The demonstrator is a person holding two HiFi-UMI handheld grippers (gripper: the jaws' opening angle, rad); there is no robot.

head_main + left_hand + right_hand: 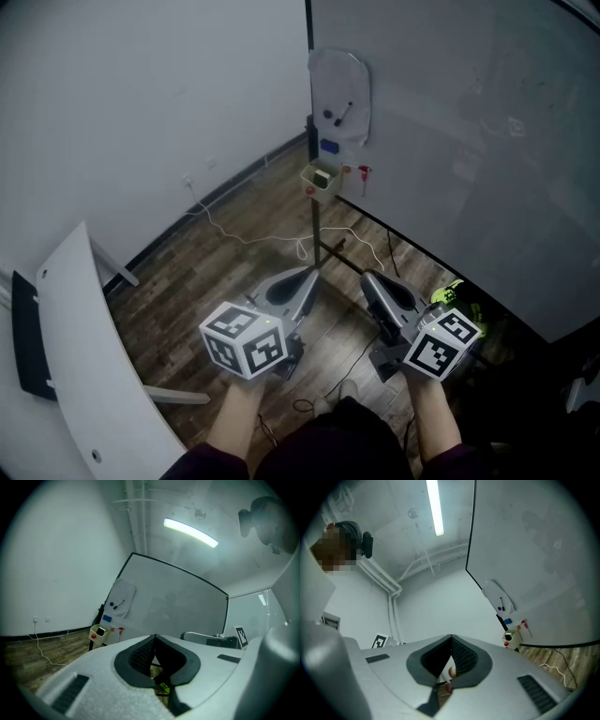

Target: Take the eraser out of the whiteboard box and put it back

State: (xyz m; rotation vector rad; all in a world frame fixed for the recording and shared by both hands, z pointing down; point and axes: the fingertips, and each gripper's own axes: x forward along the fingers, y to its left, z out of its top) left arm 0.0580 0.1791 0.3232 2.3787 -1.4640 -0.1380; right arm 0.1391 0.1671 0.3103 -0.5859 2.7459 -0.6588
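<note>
Fingers (464,657) together; cable (230,234) before whiteboard box (321,177)

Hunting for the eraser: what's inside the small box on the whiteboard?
One dark object shows in the box's open top; too small to identify. Its walls hide anything below.

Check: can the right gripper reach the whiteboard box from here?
Probably not yet: the right gripper, jaws shut, hangs well short of the box. Nothing stands between them; stepping closer should do.

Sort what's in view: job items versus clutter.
Job: whiteboard box; dark item inside it, apparently the eraser; left gripper; right gripper, both shut.
Lying about: plastic pouch on the whiteboard; blue block; red marker; white floor cable; white table.
</note>
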